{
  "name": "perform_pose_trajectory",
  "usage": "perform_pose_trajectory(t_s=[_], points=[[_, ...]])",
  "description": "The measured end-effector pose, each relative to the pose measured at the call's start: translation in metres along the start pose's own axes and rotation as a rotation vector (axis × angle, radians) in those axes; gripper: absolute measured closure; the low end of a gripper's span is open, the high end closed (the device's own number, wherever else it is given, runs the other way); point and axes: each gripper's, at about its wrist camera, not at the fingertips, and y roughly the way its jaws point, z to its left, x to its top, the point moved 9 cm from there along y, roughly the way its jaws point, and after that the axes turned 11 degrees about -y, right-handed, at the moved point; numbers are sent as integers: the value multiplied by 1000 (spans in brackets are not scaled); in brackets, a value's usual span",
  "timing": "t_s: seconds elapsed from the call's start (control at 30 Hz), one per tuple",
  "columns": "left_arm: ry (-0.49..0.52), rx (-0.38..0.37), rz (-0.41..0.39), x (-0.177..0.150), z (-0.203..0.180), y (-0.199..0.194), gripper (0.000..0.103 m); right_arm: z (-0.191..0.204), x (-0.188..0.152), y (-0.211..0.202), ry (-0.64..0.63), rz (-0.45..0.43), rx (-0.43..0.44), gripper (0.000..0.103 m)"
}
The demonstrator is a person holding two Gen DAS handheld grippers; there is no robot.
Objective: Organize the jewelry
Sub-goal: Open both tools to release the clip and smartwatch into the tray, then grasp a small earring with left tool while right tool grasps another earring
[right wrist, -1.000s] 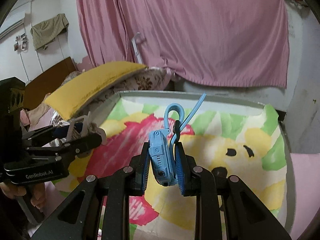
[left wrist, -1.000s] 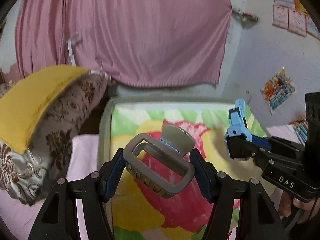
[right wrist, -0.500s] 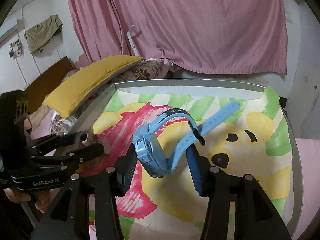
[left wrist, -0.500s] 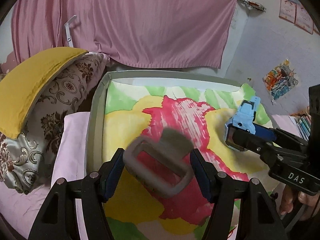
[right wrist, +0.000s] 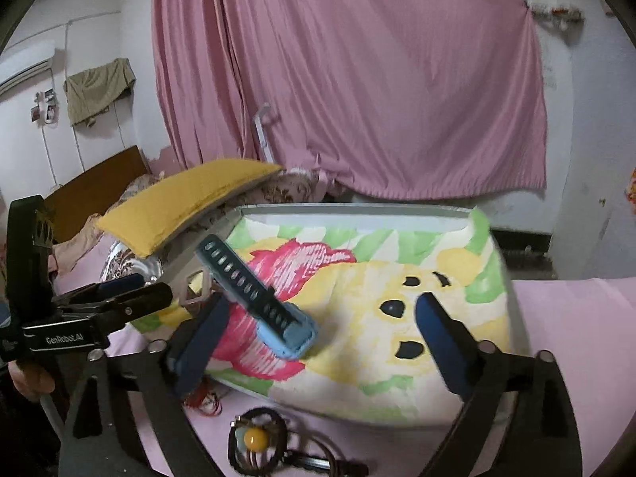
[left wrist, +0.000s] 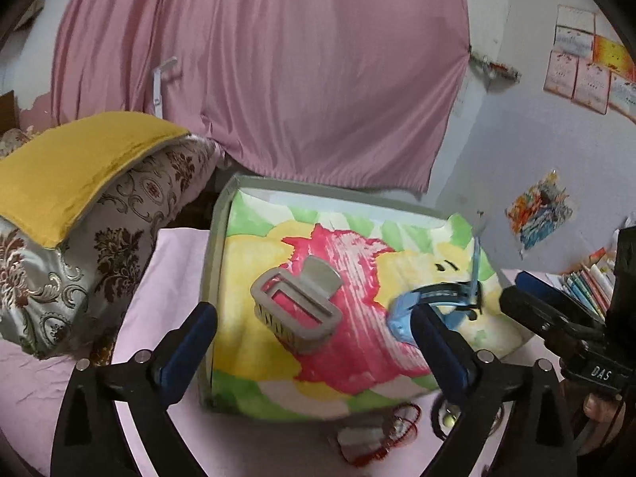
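A grey hair claw clip (left wrist: 296, 305) lies on the flowered cloth box (left wrist: 246, 357), between and beyond my left gripper's fingers. My left gripper (left wrist: 314, 342) is open and empty. A blue watch (right wrist: 270, 310) lies on the box (right wrist: 457, 393), its strap pointing up to the left; it also shows in the left wrist view (left wrist: 433, 306). My right gripper (right wrist: 318, 342) is open and empty, its fingers either side of the watch. A red string bracelet (left wrist: 389, 429) and a dark hair tie with a yellow bead (right wrist: 256, 439) lie on the pink sheet in front of the box.
A yellow pillow (left wrist: 67, 167) on a patterned pillow (left wrist: 99, 246) lies left of the box. A pink curtain (left wrist: 258, 71) hangs behind. Books (left wrist: 588, 282) stand at the far right. The other gripper (right wrist: 79, 318) reaches in from the left in the right wrist view.
Both grippers have opened. The claw clip and the blue watch dropped out of the fingers and now lie on the box. Both grippers pulled back toward the box's front edge.
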Motion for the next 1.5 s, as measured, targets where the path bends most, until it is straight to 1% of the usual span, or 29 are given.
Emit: perform_pose_trajectory(t_s=[0.03,0.07,0.23,0.4,0.53,0.57,0.67,0.8,0.93,1.0,1.07,1.1,1.17,1.23,1.27,1.33,1.5], points=[[3,-2,-25,-2,-2,-8,2,0,0,-8,-10,-23,-15,3],[8,-4,-48,-4,-4,-14,2,0,-1,-17,-20,-46,-28,2],[47,-17,-148,-17,-13,-46,1,1,-4,-58,-63,-133,-75,2],[76,-27,-184,-36,-19,-66,1,4,-15,-85,-85,-141,-85,2],[73,-45,-175,-44,-19,-78,1,9,-32,-93,-88,-81,-58,2],[77,-45,-160,-46,-18,-80,1,10,-36,-94,-94,-64,-47,2],[106,-34,-97,-59,-15,-77,1,16,-48,-96,-115,-23,-20,2],[131,-14,-12,-79,-10,-70,1,23,-64,-96,-103,32,23,2],[131,-9,59,-95,-6,-64,1,29,-80,-91,-99,86,47,3],[120,-9,89,-100,-4,-60,1,34,-87,-89,-101,109,63,11],[108,-19,113,-103,-3,-57,6,38,-96,-85,-101,144,75,26],[103,-25,128,-105,-3,-55,13,40,-99,-83,-97,157,85,30],[103,-25,162,-108,-4,-49,23,45,-106,-79,-85,181,116,44],[108,-21,179,-111,-5,-44,29,50,-112,-76,-82,199,135,49],[112,-21,191,-112,-6,-42,33,52,-114,-74,-81,207,144,55],[121,-16,205,-114,-8,-38,39,58,-118,-71,-78,223,168,63],[132,3,213,-114,-9,-35,40,63,-123,-66,-78,243,170,71]])
